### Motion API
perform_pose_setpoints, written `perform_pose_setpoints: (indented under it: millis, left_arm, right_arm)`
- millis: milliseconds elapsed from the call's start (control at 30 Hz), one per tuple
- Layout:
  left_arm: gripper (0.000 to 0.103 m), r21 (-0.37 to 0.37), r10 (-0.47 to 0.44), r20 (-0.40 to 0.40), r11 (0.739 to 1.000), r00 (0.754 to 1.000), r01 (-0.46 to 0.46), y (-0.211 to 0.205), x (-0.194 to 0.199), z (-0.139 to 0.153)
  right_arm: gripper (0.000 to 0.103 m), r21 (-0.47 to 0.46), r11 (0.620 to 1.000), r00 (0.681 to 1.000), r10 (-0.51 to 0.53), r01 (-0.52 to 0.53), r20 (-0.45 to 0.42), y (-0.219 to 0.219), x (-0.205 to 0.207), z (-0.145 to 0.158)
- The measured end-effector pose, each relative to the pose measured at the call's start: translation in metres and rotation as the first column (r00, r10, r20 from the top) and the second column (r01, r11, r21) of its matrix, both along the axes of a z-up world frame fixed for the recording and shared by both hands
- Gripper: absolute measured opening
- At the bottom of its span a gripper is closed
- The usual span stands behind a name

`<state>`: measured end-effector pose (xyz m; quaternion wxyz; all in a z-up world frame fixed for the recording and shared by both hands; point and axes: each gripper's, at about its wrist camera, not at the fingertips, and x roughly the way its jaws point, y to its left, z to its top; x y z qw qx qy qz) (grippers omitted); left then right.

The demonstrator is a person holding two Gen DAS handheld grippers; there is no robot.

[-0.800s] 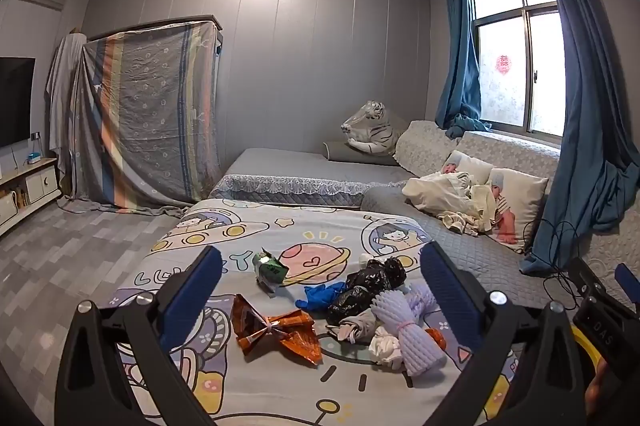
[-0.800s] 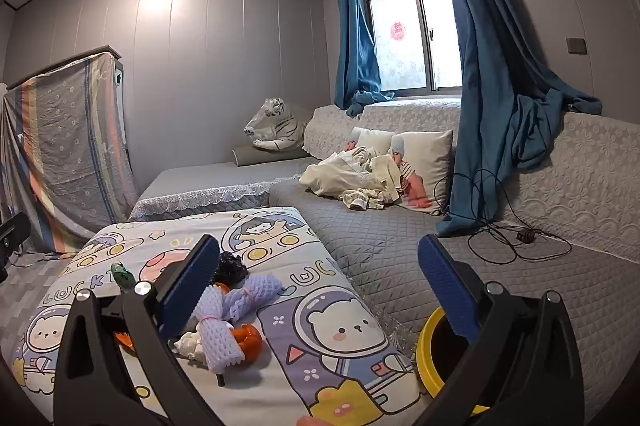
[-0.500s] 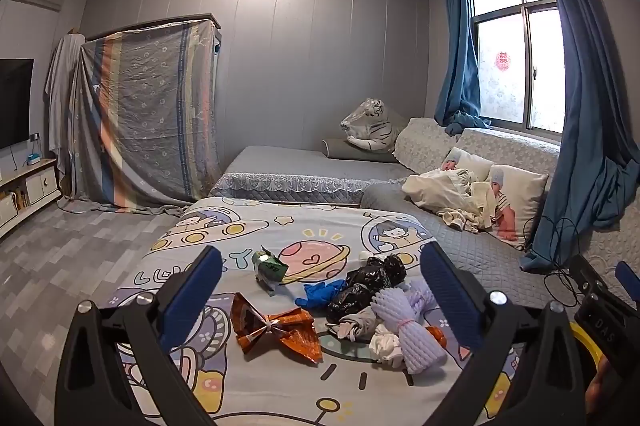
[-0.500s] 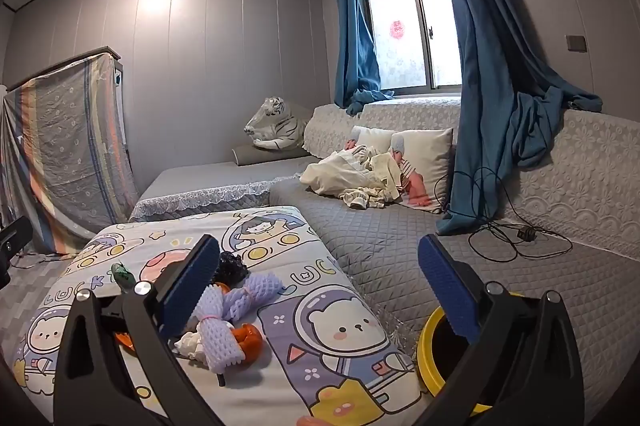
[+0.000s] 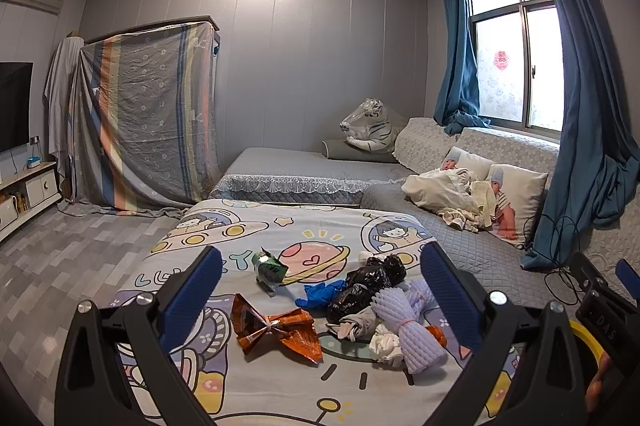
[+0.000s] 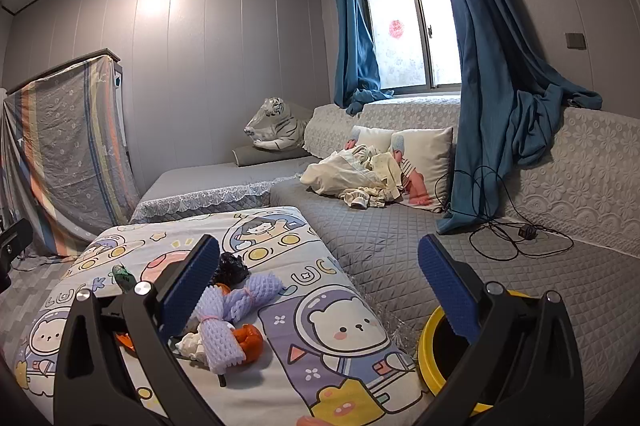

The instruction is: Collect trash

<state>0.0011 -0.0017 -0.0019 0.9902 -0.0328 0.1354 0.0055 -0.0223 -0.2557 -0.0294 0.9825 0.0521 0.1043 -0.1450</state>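
Yellow bin [image 6: 430, 354] beside trash pile [image 5: 372, 310] — perhaps touching bedsheet [image 6: 280, 238].

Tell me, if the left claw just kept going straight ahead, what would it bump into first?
Probably the trash pile: the left gripper points over the orange wrapper toward the blue glove, though depth is unclear.

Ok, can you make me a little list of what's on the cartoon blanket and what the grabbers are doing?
surface: cartoon blanket
trash pile: orange wrapper, green wrapper, blue glove, black bags, purple foam nets, white tissue
bin: yellow bin, beside the blanket
left gripper: jaws open, empty
right gripper: jaws open, empty
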Motion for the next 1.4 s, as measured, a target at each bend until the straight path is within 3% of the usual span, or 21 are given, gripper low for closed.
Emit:
perform_pose_setpoints:
  millis: [1400]
  left_arm:
    - [0.096,0.004,-0.007,-0.009,1.0,1.0,0.007,-0.0043,-0.0007,-0.0046]
  right_arm:
    - [0.095,0.01,1.0,1.0,0.012,-0.012,-0.006,-0.0022,0.0036,-0.0003]
